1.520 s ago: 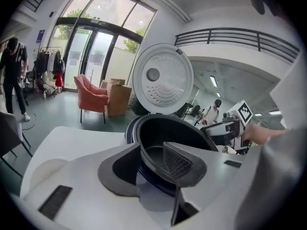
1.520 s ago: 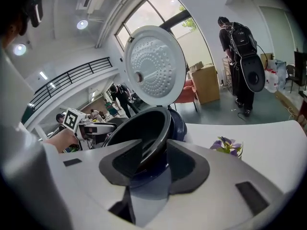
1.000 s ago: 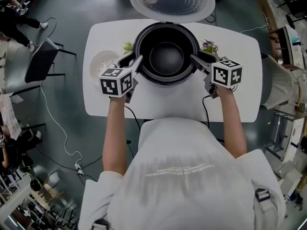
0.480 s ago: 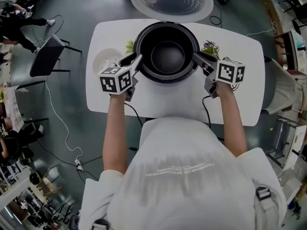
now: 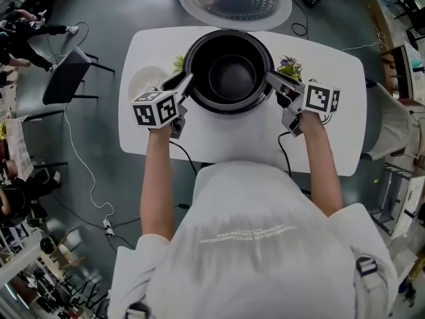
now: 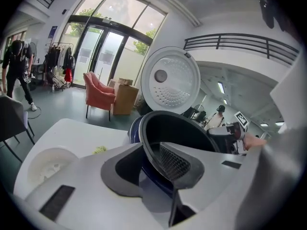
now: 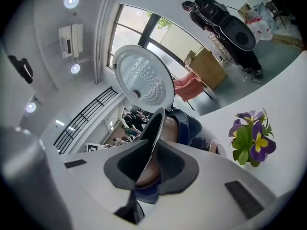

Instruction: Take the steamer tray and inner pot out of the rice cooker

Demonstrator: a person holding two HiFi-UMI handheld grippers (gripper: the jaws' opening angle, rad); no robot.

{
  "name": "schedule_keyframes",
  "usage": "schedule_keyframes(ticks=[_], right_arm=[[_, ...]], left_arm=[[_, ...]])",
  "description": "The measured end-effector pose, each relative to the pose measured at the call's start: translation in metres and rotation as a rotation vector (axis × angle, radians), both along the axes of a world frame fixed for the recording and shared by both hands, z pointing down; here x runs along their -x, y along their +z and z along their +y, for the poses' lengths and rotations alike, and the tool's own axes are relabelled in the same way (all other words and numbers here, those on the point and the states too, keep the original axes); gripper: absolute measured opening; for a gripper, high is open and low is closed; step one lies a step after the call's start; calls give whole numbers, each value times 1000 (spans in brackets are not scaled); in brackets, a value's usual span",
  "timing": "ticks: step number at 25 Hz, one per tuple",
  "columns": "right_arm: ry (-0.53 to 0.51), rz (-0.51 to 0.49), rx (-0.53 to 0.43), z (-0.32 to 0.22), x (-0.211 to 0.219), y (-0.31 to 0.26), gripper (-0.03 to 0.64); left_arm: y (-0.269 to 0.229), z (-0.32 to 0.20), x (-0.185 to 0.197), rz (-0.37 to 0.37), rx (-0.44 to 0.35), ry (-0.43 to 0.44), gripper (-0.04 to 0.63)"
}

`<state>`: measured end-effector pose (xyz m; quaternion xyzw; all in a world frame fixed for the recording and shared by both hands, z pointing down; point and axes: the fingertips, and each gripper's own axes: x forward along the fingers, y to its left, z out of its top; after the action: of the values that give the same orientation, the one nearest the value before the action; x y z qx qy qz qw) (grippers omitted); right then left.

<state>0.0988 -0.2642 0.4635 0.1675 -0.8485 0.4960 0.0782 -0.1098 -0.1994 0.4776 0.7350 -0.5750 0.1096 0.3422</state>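
The left gripper clamps the pot by its rim. The right gripper is closing its jaws on the opposite rim.

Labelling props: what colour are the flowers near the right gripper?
The flowers are purple and yellow; the right gripper view shows them best.

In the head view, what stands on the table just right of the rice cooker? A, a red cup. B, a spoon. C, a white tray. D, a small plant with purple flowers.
D: a small plant with purple flowers stands on the white table just right of the rice cooker.
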Motion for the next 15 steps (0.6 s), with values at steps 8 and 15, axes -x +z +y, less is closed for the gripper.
schedule_keyframes(ticks=[8,15], right_arm=[[-12,-51,12,-1,5,-9,67],[7,-78,38,1,5,-11,63]], left_arm=[[-1,3,2,21,-13,9,137],[-1,4,3,6,-21,20,137]])
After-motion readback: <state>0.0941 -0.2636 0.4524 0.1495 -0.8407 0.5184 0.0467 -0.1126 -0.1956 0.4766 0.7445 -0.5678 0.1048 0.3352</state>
